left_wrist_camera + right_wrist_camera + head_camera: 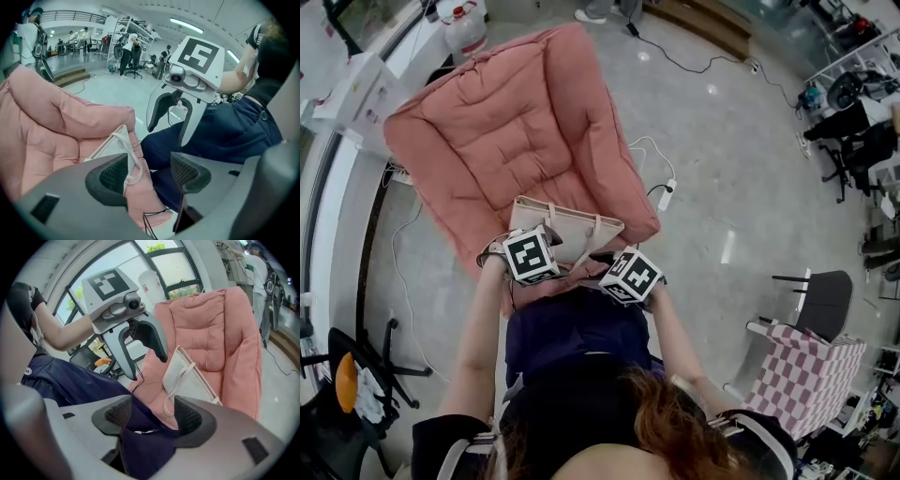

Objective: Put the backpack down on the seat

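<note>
A cream backpack (572, 230) with pale straps lies at the front edge of the pink cushioned seat (516, 122). My left gripper (532, 258) hangs over its near left corner and my right gripper (630, 277) over its near right side. In the left gripper view the jaws (149, 173) stand open, with a cream strap (131, 164) hanging loose beside the left pad. The right gripper view shows open jaws (152, 416) with the person's dark blue clothing (140, 441) lying between them and the backpack (180, 369) just beyond. Each gripper faces the other across the bag.
A white cable with a power strip (666, 192) lies on the floor right of the seat. A pink checked chair (811, 375) and a black chair (820, 300) stand at the right. A red-capped white cylinder (464, 28) stands behind the seat; a black chair base (356, 375) is at left.
</note>
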`<move>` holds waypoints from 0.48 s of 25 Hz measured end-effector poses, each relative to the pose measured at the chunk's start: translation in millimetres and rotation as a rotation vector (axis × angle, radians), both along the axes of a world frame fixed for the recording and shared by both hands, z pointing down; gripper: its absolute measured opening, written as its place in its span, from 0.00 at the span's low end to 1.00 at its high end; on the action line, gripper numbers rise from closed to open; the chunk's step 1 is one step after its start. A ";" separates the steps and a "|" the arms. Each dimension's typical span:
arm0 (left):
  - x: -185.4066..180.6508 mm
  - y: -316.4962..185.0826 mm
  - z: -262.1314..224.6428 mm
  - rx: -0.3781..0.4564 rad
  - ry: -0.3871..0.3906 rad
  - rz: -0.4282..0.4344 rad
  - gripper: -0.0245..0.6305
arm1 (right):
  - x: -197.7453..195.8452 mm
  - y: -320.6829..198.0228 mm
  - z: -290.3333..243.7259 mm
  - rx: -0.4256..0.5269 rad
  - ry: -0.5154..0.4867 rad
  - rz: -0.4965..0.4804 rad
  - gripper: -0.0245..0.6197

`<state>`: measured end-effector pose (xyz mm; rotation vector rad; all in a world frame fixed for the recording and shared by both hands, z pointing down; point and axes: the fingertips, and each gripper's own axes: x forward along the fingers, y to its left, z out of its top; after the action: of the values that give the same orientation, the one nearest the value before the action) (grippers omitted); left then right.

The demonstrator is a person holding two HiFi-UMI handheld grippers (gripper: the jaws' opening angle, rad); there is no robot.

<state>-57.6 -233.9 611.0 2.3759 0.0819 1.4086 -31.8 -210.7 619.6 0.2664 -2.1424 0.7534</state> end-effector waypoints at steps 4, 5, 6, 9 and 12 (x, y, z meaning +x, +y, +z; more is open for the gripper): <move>2.3 -25.3 -15.4 0.074 -0.003 -0.040 0.48 | -1.2 -36.5 -24.0 0.127 -0.015 0.067 0.47; 2.1 -33.7 -20.1 0.093 0.003 -0.066 0.48 | -1.3 -45.9 -31.0 0.163 -0.015 0.077 0.47; 1.7 -42.5 -25.2 0.113 0.013 -0.100 0.48 | -1.3 -55.3 -38.5 0.199 -0.018 0.090 0.47; 1.9 -71.3 -48.1 0.191 0.061 -0.243 0.48 | 3.6 -86.4 -66.0 0.300 -0.044 0.201 0.47; 7.1 -95.6 -83.4 0.282 0.152 -0.361 0.48 | 14.4 -118.8 -103.9 0.387 -0.131 0.393 0.47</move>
<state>-50.6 -329.5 527.6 2.5512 -0.5120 1.1283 -17.3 -329.5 515.7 0.8826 -2.3842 0.5741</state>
